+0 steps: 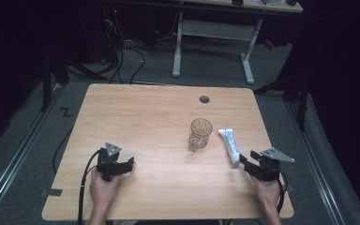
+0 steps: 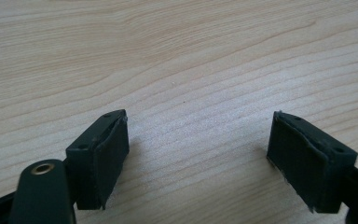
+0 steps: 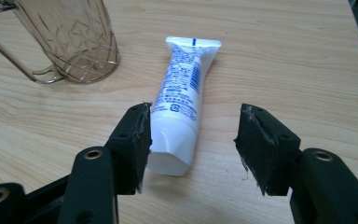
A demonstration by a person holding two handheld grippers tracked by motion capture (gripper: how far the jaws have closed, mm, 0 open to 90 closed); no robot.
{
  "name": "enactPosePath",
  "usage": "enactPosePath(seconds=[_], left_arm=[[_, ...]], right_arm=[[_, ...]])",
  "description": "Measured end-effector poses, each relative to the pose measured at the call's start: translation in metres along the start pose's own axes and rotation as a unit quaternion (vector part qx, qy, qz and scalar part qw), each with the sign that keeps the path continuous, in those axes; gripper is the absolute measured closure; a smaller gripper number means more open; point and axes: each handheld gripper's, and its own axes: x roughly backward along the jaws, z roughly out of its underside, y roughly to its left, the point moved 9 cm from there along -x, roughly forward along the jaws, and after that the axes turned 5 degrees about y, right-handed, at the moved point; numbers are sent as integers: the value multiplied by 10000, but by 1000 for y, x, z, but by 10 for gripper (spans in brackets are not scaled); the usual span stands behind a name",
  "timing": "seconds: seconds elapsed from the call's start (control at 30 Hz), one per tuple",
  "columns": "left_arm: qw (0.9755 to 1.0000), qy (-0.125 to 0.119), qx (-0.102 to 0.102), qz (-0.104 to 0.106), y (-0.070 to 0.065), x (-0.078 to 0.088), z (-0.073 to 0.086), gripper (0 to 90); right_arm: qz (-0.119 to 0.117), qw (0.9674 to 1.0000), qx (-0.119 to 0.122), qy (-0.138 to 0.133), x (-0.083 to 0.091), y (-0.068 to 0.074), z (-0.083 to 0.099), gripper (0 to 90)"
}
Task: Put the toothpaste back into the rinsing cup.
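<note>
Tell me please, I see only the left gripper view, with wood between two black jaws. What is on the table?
Observer: A clear glass mug stands upright near the middle of the table, and a white tube lies flat just to its right.
Operator: Where is the right gripper?
Observer: The right gripper is at the cap end of the tube, jaws open, the cap end lying between them beside one jaw.
Operator: Is the tube gripped?
Observer: No. In the right gripper view a wide gap is left to the other jaw, and the tube rests on the table.
Operator: And my left gripper?
Observer: The left gripper sits at the table's near left, far from both things.
</note>
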Motion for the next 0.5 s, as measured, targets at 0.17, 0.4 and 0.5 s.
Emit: enactPosePath(seconds=[0.17,0.4,0.5], left_arm=[[10000,-10,1,-4,0,0,0,205],[10000,-1,-2,4,0,0,0,205],[10000,-3,0,6,0,0,0,205]], right_arm=[[-29,10000,67,16,-1,5,-5,450],[-123,9991,321,242,-8,14,-18,469],[-108,9986,402,329,-11,17,-25,469]])
